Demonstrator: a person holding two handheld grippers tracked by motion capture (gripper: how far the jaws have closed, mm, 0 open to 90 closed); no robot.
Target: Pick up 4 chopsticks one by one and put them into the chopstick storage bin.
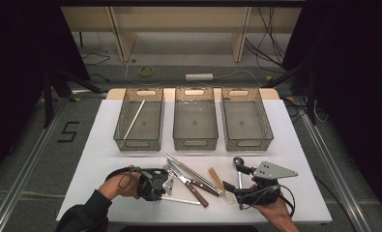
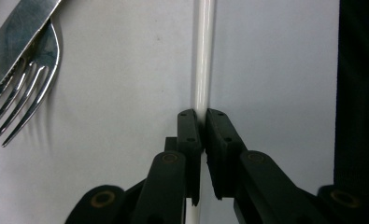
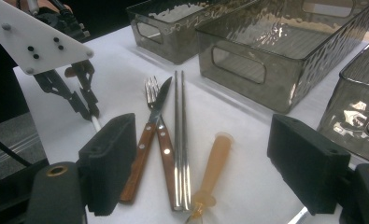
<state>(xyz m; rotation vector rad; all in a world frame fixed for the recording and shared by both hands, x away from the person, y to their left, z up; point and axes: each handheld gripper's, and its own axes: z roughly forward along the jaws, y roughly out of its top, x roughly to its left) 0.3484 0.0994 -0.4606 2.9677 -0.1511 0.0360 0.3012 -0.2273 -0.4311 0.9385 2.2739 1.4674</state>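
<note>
One white chopstick (image 2: 204,60) sits clamped in left gripper (image 2: 202,122).

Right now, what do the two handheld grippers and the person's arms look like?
Both are black: the left gripper and right gripper have flat rectangular pads on linkage arms with brass-coloured pivots. The right carries a grey three-cornered plate with small holes. Black cables trail behind. The left forearm wears a dark sleeve.

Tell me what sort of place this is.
Probably a lab or recording workspace staged for cutlery sorting, not a kitchen. A white table holds three identical clear bins in a row, loose cutlery lies before them, and cables plus a power strip trail across the floor behind.
</note>
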